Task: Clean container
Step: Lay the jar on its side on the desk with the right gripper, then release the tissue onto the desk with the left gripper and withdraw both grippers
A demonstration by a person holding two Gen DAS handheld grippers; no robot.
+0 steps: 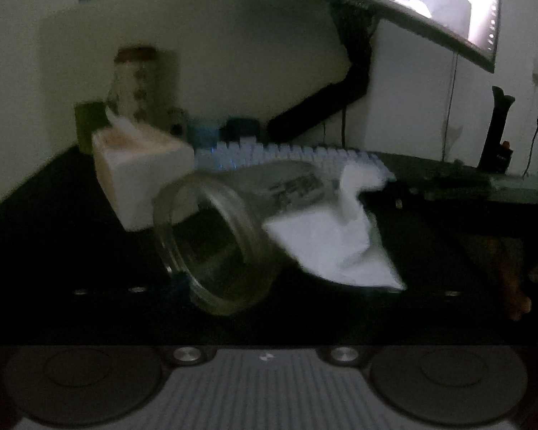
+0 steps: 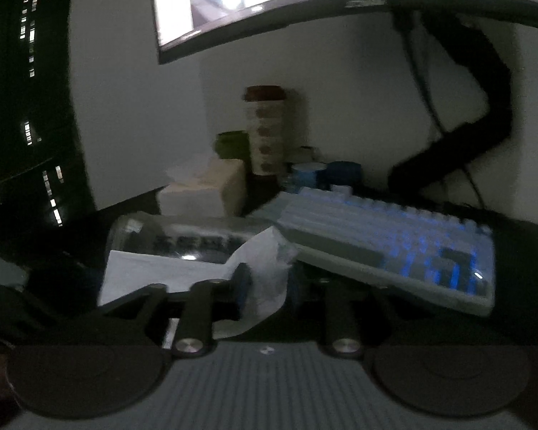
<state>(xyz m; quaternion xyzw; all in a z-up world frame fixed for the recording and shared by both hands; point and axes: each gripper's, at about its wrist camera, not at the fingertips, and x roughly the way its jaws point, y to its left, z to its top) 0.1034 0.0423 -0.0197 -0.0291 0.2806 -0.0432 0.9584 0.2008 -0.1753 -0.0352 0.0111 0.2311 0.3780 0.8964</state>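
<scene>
On a dim desk (image 1: pixel 71 186), our left wrist view finds the jar (image 1: pixel 226 236) lying on its side, mouth toward us, a white tissue (image 1: pixel 337 243) touching its far end; the left gripper's fingers are out of frame, so we cannot tell its state.

From the right wrist view, the right gripper (image 2: pixel 265 286) stands open over the tissue, pressing nothing, the jar just beyond, beside the keyboard (image 2: pixel 394 243). Best next, we judge: steady the jar before pinching the tissue.

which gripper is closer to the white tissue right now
Right. The right gripper sits at the white tissue, which drapes over its finger. The left gripper's fingers are out of view, back from the tissue.
</scene>
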